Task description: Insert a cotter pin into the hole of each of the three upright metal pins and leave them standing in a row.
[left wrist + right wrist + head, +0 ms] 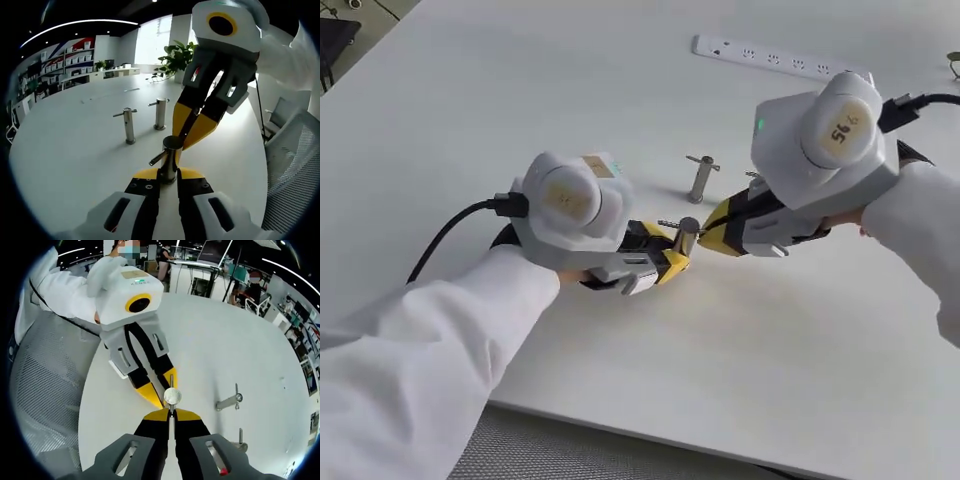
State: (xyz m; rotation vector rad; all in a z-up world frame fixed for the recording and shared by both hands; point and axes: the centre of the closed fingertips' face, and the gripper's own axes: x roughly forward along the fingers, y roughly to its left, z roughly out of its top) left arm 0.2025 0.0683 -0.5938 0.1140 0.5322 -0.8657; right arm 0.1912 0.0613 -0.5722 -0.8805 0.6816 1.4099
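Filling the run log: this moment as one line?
left hand-held gripper: holds metal pin upright | right hand-held gripper: cotter pin through its hole | two other pins: pinned, standing

Glossy metal pin; matt table

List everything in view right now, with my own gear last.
Table: one, white, under everything.
Power strip: one, white, at the table's far side.
Standing metal pins: two, silver, upright beyond the grippers, each with a cotter pin through its top.
Held metal pin: one, silver, upright between the two grippers.
Cotter pin: one, silver, sticking out through the held metal pin's hole.
Plant: one, green, beyond the table.
Mesh chair: one, grey, beside the table.
Sleeves: two, white, behind the grippers.
Left gripper: one, white body, yellow-tipped fingers shut on the held metal pin's base.
Right gripper: one, same colours, fingers apparently shut on the cotter pin.
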